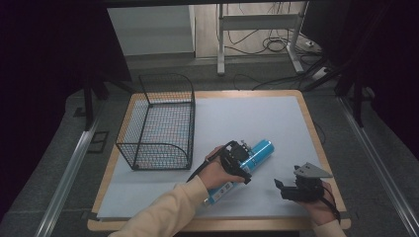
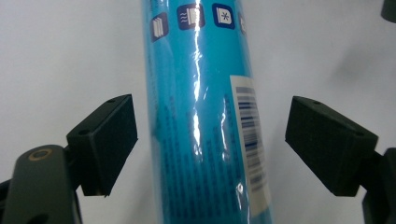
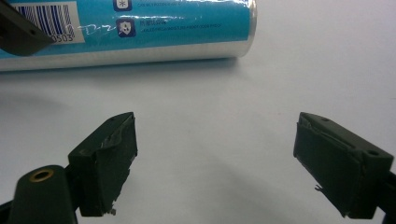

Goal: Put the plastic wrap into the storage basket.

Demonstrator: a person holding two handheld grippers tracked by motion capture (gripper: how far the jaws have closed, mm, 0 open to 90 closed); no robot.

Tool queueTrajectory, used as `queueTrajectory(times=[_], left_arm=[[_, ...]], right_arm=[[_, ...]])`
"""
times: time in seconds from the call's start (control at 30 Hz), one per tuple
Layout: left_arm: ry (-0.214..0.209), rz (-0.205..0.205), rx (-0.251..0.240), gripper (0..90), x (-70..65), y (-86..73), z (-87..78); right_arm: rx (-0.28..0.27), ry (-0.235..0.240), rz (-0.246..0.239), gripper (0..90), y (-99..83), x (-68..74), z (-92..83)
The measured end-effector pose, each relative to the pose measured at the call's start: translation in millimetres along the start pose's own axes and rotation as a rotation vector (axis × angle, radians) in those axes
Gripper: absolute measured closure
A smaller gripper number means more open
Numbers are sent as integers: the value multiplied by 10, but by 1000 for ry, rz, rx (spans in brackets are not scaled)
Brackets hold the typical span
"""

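Note:
A long blue cylinder (image 1: 259, 152) wrapped in shiny film, with a barcode label, lies on the white sheet near the table's front. My left gripper (image 1: 239, 160) hovers right over its middle. In the left gripper view the cylinder (image 2: 205, 116) runs up between the two black pads (image 2: 105, 144), which stand open with a gap on each side. My right gripper (image 1: 291, 188) rests at the front right, open with nothing between its pads (image 3: 112, 158). The right gripper view has the cylinder (image 3: 154, 28) lying across the top, apart from the jaws.
A black wire basket (image 1: 160, 123) stands on the left part of the wooden table (image 1: 316, 128), open at the top. White sheet (image 1: 247, 116) covers most of the tabletop. Metal rails and cables lie on the floor around.

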State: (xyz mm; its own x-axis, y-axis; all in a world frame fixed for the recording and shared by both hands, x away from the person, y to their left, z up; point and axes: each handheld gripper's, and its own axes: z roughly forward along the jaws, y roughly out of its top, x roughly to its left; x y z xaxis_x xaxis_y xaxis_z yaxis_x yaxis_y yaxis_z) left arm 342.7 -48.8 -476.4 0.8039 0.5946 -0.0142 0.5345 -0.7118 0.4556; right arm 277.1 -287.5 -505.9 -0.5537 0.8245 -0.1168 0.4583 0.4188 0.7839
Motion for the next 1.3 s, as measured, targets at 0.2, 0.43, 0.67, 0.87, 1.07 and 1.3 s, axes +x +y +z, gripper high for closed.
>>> queueTrajectory(times=[0.2, 0.43, 0.67, 0.87, 1.07, 1.3], left_arm=[[4, -10, 53, 173, 20, 50, 126], [8, -9, 105, 194, 35, 55, 201], [-1, -14, 137, 295, 39, 67, 251], [-34, -34, 157, 303, 91, 96, 240], [-39, -9, 172, 309, 133, 111, 194], [-29, 4, 154, 312, 213, 180, -59]], right_arm=[[1, 1, -2, 135, 0, 1, 2], [16, -15, -2, 135, -3, -6, 12], [20, -26, 4, 135, -5, -18, 9], [14, -25, 3, 135, -1, -18, 3], [4, -25, 7, 135, 1, -31, -7], [-1, -27, 9, 135, 3, -38, -15]])
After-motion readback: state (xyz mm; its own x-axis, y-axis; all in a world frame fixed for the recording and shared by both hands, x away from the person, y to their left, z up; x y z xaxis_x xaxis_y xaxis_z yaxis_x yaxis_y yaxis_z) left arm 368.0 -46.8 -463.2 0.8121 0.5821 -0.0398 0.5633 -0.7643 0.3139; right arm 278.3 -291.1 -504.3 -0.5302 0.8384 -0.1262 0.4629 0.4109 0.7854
